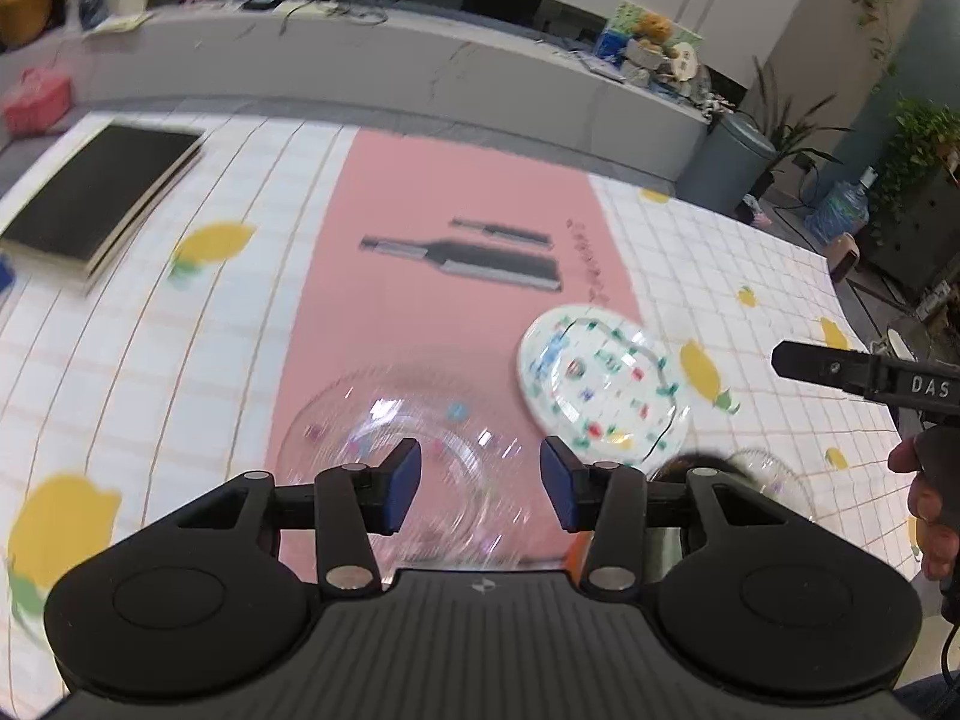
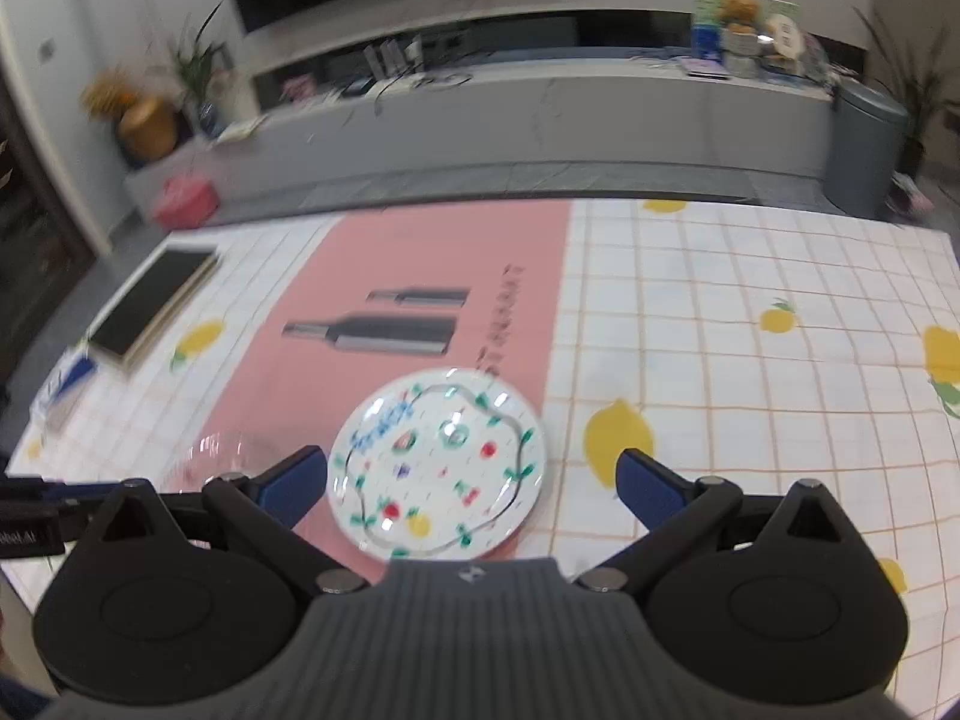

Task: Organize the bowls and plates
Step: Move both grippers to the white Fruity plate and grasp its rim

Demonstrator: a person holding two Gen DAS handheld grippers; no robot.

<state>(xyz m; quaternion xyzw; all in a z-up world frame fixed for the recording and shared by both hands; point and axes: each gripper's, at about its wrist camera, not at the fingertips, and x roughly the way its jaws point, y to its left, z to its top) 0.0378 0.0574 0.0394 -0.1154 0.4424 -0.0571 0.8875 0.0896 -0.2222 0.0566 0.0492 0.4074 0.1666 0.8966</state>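
Lemon-print tablecloth carries the patterned plate near its front edge, the clear bowl beside it. Right gripper and left gripper: jaws apart, empty. Straddle each rim squarely before closing.

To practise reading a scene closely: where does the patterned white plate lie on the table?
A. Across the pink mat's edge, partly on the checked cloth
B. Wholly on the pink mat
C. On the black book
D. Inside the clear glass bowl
A: the patterned white plate straddles the edge between pink mat and checked cloth.
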